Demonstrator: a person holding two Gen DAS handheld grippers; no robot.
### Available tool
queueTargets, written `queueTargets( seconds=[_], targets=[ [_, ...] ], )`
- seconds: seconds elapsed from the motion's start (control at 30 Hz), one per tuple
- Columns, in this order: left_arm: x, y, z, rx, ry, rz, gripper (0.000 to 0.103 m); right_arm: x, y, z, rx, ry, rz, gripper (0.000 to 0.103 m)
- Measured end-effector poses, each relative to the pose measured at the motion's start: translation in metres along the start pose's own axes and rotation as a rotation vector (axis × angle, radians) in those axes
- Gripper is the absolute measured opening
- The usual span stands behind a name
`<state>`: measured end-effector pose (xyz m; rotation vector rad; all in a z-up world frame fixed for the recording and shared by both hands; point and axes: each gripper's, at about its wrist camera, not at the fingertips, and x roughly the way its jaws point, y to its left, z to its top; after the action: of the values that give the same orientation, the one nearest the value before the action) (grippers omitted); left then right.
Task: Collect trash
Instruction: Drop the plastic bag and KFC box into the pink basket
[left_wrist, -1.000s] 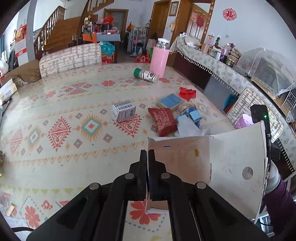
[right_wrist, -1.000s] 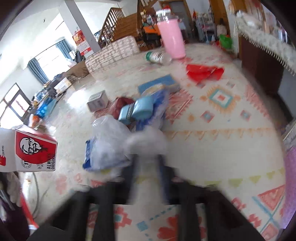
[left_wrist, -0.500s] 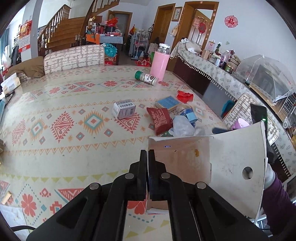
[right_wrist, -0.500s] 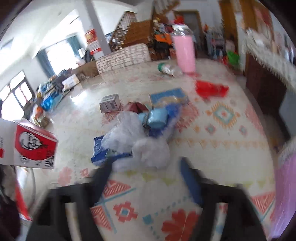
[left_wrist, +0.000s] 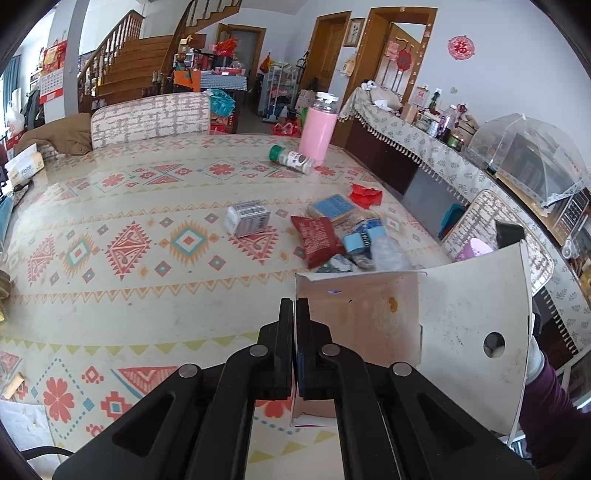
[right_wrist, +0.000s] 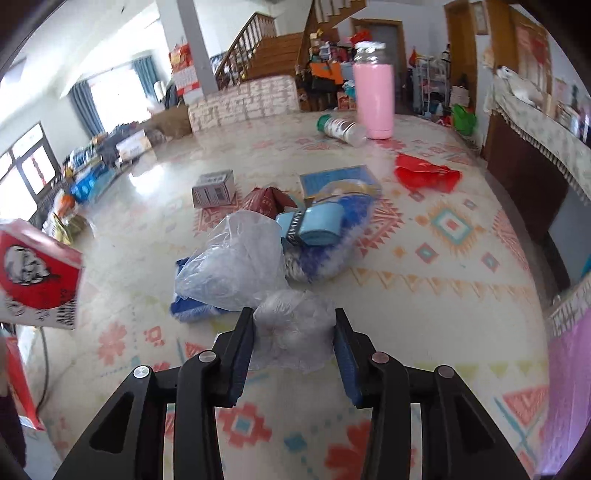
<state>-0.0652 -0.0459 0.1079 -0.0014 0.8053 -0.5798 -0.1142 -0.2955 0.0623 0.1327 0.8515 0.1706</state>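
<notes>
My left gripper is shut on the rim of an open white takeaway box, held above the table; its red printed side shows in the right wrist view. My right gripper is open, its fingers on either side of a crumpled clear plastic wad on the table. Just beyond lies a trash pile: a clear plastic bag, a blue wrapper, a light blue roll, a dark red packet, a small grey box, a blue box and a red wrapper.
A pink flask stands at the far side with a green-capped bottle lying beside it. The patterned tablecloth covers the table. A sideboard runs along the right. A tissue box sits at the far left.
My right gripper opened, then came down with its fingers on either side of the clear plastic wad. The left gripper with the box has risen slightly.
</notes>
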Motion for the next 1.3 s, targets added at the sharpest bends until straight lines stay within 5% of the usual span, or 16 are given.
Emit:
queueTargets(
  seconds=[0.27, 0.7, 1.1, 1.17, 1.23, 1.3],
  targets=[
    [0.011, -0.057, 0.012, 0.070, 0.012, -0.078, 0.001, -0.070, -0.043, -0.034, 0.120, -0.080, -0.010, 0.044],
    [0.086, -0.231, 0.060, 0.213, 0.094, -0.330, 0.001, -0.190, -0.177, -0.099, 0.401, -0.266, -0.206, 0.045],
    [0.183, -0.388, 0.096, 0.292, 0.189, -0.418, 0.003, -0.228, -0.281, -0.124, 0.573, -0.296, -0.302, 0.045],
    [0.195, -0.394, 0.098, 0.281, 0.199, -0.411, 0.018, -0.224, -0.288, -0.123, 0.564, -0.292, -0.319, 0.049],
    [0.201, -0.391, 0.099, 0.255, 0.182, -0.383, 0.058, -0.220, -0.293, -0.121, 0.542, -0.284, -0.385, 0.053],
    [0.197, -0.383, 0.097, 0.239, 0.155, -0.382, 0.065, -0.215, -0.293, -0.119, 0.526, -0.278, -0.413, 0.061]
  ],
)
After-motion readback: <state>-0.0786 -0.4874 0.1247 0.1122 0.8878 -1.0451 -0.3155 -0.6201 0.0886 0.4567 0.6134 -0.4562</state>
